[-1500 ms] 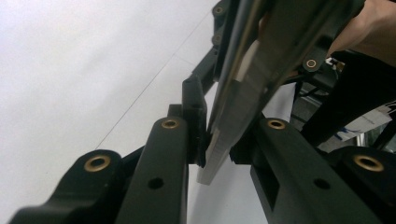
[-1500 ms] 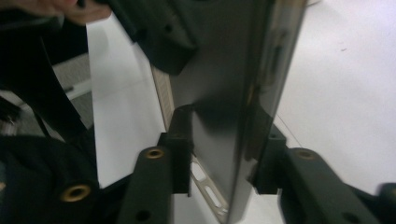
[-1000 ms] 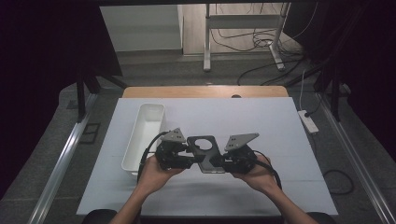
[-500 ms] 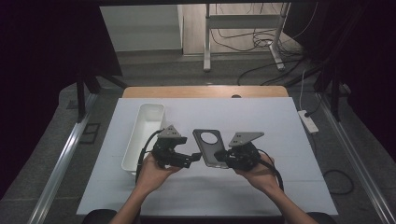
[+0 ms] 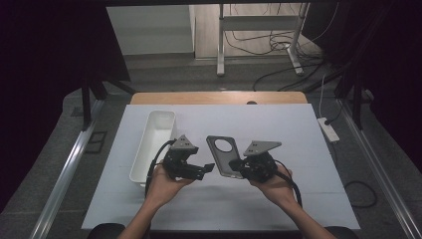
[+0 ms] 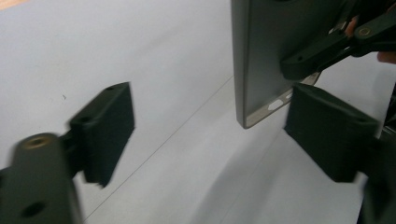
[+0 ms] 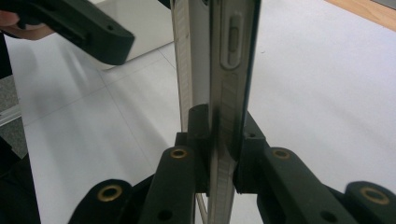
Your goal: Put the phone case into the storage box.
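While the right gripper [image 5: 238, 170] stays clamped on the lower edge of the grey phone case [image 5: 223, 155], the left gripper [image 5: 208, 170] has let go of it. A second ago, in the high view, both grippers met at the case, which lay low between the two hands; half a second ago the left one had already drawn slightly away. Now the case stands up from the right gripper alone, raised above the white worktop [image 5: 298, 129], with its round camera opening towards the far side. Its lower left corner sits just beside the left gripper's tips.

Seen from the left gripper view, the left gripper's [image 6: 205, 135] jaws stand well apart, having just opened wide and then eased back a little, and nothing lies between the pads [image 6: 105, 126]. The case [image 6: 261, 56] hangs ahead of them, its corner close to the right-hand pad but clear of it, and the other gripper's black jaw crosses its face.

From the right gripper view, the right gripper [image 7: 219, 154] presses on the case [image 7: 231, 70] from both sides, edge-on, with a side button slot visible higher up the rim.

Both hands sit near the front of the worktop, much where they were a second ago. The white tray [image 5: 154, 134] lies to the left, lengthwise, apart from the left hand [image 5: 166, 184]; it has not shifted.
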Available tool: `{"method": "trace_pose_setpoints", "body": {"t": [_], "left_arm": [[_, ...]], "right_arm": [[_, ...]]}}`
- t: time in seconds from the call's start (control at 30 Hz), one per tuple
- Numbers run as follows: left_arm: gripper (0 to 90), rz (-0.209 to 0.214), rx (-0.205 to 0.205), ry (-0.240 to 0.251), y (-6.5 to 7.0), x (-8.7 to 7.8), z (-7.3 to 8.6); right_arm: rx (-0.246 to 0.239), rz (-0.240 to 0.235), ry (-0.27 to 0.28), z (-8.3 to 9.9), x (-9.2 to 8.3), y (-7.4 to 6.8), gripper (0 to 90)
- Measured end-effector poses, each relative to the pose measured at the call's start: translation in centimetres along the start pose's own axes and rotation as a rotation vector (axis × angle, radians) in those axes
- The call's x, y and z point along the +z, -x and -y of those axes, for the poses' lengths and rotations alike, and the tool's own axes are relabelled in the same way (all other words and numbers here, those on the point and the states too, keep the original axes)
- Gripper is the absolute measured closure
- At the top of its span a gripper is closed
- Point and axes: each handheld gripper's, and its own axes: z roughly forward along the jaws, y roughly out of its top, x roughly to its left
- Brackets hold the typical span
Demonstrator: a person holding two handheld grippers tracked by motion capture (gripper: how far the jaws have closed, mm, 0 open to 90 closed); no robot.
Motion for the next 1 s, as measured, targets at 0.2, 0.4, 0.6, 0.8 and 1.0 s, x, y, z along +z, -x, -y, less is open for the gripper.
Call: {"method": "trace_pose_setpoints", "body": {"t": [0.2,0.4,0.6,0.8,1.0], "left_arm": [[46.0,0.025,0.005,0.000,0.3,0.0,0.0],[71.0,0.022,0.019,-0.014,0.7,0.2,-0.1],[85.3,0.057,-0.042,0.021,0.4,0.0,-0.1],[88.9,0.040,-0.067,0.021,0.4,0.2,0.0],[89.0,0.010,-0.071,0.005,0.6,0.5,0.0]], "right_arm": [[-0.005,-0.001,0.003,-0.1,0.2,-0.5,80.1],[-0.012,-0.011,0.009,-0.1,0.4,-1.0,80.1],[-0.037,-0.027,-0.020,-0.1,0.8,-1.5,79.6],[-0.038,-0.060,-0.042,-0.1,1.5,-2.1,73.7],[-0.037,-0.051,-0.061,0.0,1.8,-2.2,63.3]]}}
